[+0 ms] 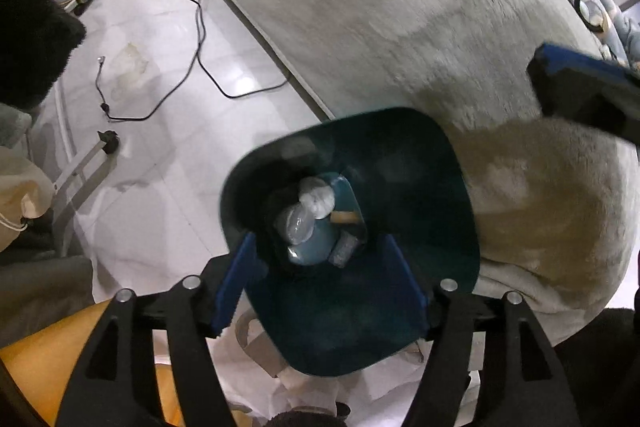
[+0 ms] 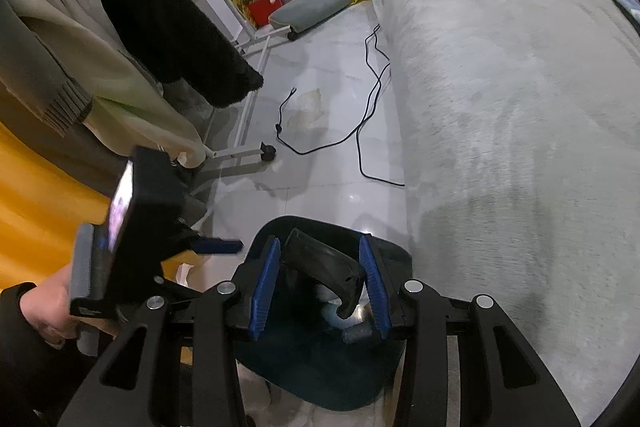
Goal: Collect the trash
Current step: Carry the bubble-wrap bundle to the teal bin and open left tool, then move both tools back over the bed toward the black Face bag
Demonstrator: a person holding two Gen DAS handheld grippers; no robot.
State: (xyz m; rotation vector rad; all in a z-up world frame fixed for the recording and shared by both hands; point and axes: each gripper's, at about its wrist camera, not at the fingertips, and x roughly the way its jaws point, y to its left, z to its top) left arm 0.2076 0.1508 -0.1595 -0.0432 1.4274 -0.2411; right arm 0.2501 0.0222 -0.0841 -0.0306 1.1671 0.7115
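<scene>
Hovering over the mouth of the dark teal bin (image 1: pixel 400 167) with the left claw (image 1: pixel 320 283), pads spread and nothing between them, probably to stay clear of whatever drops next. Pinching a black curved piece (image 2: pixel 320 263) crosswise between the blue pads of the right claw (image 2: pixel 319 289), pointed down toward the same bin; hard to tell whether squarely over the opening yet. Gripped across its middle, likely so as to fall straight once let go. Already at the bottom of the bin: a white crumpled wad (image 1: pixel 318 197), a clear plastic lump (image 1: pixel 296 223), a tan scrap (image 1: pixel 344 217) and a small grey bit (image 1: pixel 342 247). Standing on the pale tiled floor (image 1: pixel 140 167), tight against the near edge of the bed (image 1: pixel 400 7) with its grey plush cover, handy for both claws. Farther off on the floor, a loose black cable (image 1: pixel 200 39), untouched.
</scene>
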